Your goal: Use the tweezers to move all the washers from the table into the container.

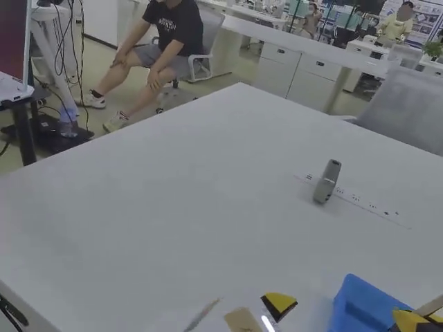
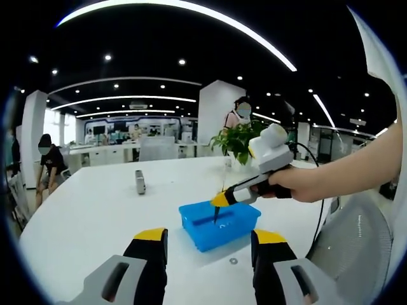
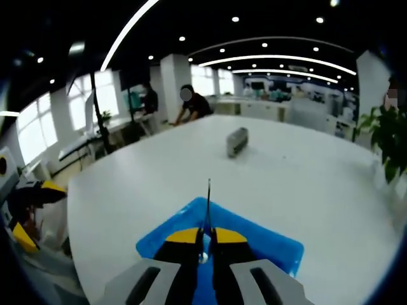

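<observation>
A blue container [image 2: 219, 223] sits on the white table [image 2: 82, 210], and its corner shows at the head view's lower edge [image 1: 360, 304]. My right gripper [image 3: 205, 244] is shut on thin tweezers [image 3: 208, 197], whose tip hangs over the container [image 3: 267, 244]. From the left gripper view, a hand holds that gripper [image 2: 224, 198] above the container with the tweezers [image 2: 216, 215] pointing down into it. My left gripper [image 2: 210, 244] stands open and holds nothing, just short of the container. One small washer [image 2: 233, 260] lies on the table between its jaws and the container. I cannot tell whether the tweezers hold a washer.
A small grey device [image 1: 327, 181] stands on the table beyond the container. A potted plant [image 2: 238, 140] is at the far table edge. A person sits on a chair [image 1: 166, 34] off the table's far side. Wide bare tabletop [image 1: 173, 207] stretches to the left.
</observation>
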